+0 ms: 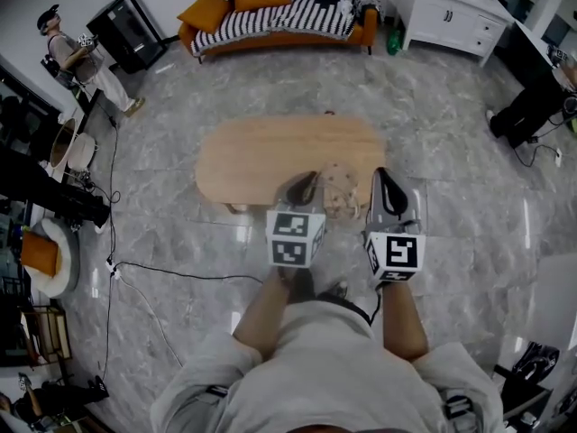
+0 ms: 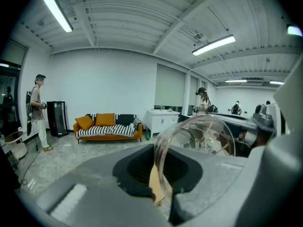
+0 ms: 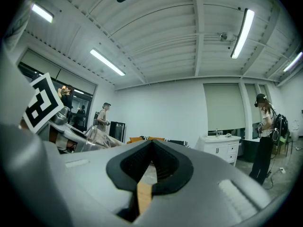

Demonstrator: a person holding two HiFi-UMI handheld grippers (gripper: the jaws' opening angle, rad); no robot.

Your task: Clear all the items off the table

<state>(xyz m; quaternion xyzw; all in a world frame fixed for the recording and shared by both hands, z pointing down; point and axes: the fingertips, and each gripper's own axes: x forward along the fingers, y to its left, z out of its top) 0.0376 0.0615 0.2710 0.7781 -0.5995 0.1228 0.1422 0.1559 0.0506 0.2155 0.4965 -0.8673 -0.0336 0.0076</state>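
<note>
A clear round container point(image 1: 340, 191) hangs over the near edge of the oval wooden table point(image 1: 261, 152). My left gripper point(image 1: 306, 184) is shut on its rim. In the left gripper view the container point(image 2: 196, 148) stands right of the jaws, its thin edge pinched at my left gripper point(image 2: 158, 181). My right gripper point(image 1: 383, 177) is just right of the container with its jaws together and nothing between them. In the right gripper view my right gripper point(image 3: 150, 148) points level across the room, with the container point(image 3: 97, 138) at the left.
An orange sofa point(image 1: 279, 12) with a striped throw stands beyond the table, and a white cabinet point(image 1: 451, 12) at the back right. A black cable point(image 1: 180, 273) runs across the marble floor on the left. A person point(image 1: 86, 61) stands far left.
</note>
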